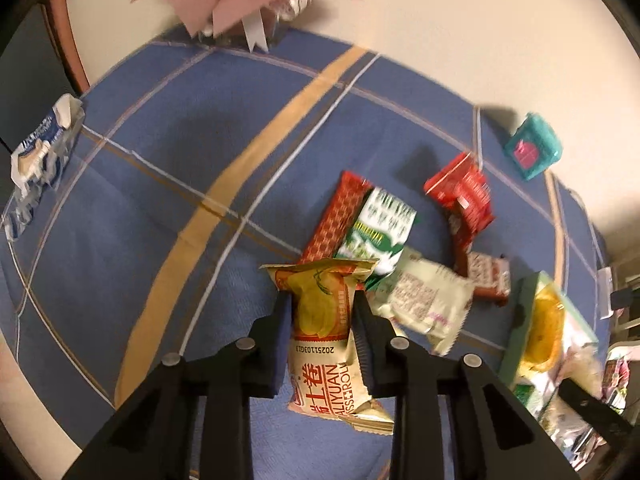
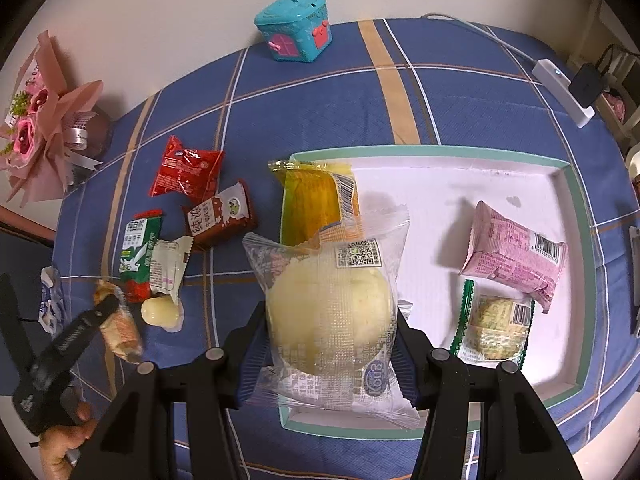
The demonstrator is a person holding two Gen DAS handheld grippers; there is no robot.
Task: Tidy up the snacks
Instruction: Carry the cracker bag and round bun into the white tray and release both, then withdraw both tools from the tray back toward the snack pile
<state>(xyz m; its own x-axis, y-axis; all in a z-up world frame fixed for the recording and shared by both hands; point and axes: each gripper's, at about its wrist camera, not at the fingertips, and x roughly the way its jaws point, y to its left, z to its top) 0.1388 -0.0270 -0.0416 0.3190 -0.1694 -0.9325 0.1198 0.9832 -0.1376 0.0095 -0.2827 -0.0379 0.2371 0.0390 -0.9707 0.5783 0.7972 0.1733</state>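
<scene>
My left gripper is shut on a cream-and-orange Swiss roll packet, held above the blue checked tablecloth; it also shows at the left of the right wrist view. My right gripper is shut on a clear bag with a pale round bun, held over the near left corner of the white tray with a green rim. In the tray lie a yellow packet, a pink packet and a small green-edged packet.
Loose snacks lie on the cloth left of the tray: a red packet, a brown packet, a green-white packet, a white packet. A teal toy house, a pink bouquet and a white power strip stand at the table's edges.
</scene>
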